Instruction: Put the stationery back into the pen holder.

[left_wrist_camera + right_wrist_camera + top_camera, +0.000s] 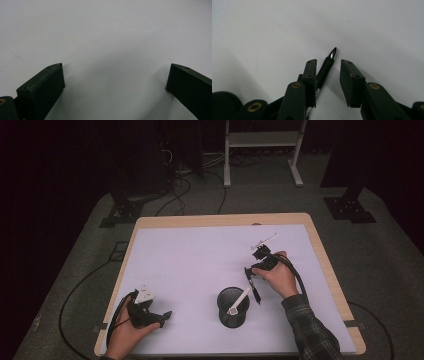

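Note:
A black mesh pen cup (233,309) stands near the front middle of the white mat, with a white pen (241,300) leaning in it. My right gripper (251,274) is just behind and to the right of the cup. Its jaws (328,62) stand open, and a black pen (325,68) with a silver tip lies between them against the left jaw. That black pen (256,294) reaches toward the cup's right side. My left gripper (162,317) rests at the front left, its jaws (116,66) wide open over bare mat.
Another white pen (265,240) lies on the mat (200,255) behind the right gripper. The cup's dark rim (223,101) shows at the lower left of the right gripper view. Stands and cables sit on the floor beyond the table.

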The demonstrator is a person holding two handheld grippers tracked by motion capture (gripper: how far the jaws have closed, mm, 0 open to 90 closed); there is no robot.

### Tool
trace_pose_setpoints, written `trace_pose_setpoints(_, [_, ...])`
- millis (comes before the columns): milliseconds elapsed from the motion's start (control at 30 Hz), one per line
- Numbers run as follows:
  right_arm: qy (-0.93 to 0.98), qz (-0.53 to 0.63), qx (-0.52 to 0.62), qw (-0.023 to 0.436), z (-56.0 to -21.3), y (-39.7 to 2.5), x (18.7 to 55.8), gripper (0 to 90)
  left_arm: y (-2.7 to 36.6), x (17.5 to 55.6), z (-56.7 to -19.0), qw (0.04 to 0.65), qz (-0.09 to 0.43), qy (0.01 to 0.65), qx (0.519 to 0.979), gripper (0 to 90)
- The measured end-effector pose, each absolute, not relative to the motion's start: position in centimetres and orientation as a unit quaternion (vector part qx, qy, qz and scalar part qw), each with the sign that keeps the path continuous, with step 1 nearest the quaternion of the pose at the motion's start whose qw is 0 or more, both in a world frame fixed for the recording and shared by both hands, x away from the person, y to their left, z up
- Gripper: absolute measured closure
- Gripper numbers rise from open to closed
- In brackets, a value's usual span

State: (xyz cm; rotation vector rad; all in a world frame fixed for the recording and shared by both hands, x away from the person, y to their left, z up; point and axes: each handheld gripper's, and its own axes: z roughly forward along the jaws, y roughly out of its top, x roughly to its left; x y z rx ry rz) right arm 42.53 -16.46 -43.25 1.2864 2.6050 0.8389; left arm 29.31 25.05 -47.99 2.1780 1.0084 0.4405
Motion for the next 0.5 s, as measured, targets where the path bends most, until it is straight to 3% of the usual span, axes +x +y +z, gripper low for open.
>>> trace_pose_setpoints(500, [0.873, 0.228, 0.428, 0.050, -44.6, -14.7, 43.7, 65.9, 25.1, 29.3, -48.0, 0.343, 0.170, 0.388, 0.838, 0.8])
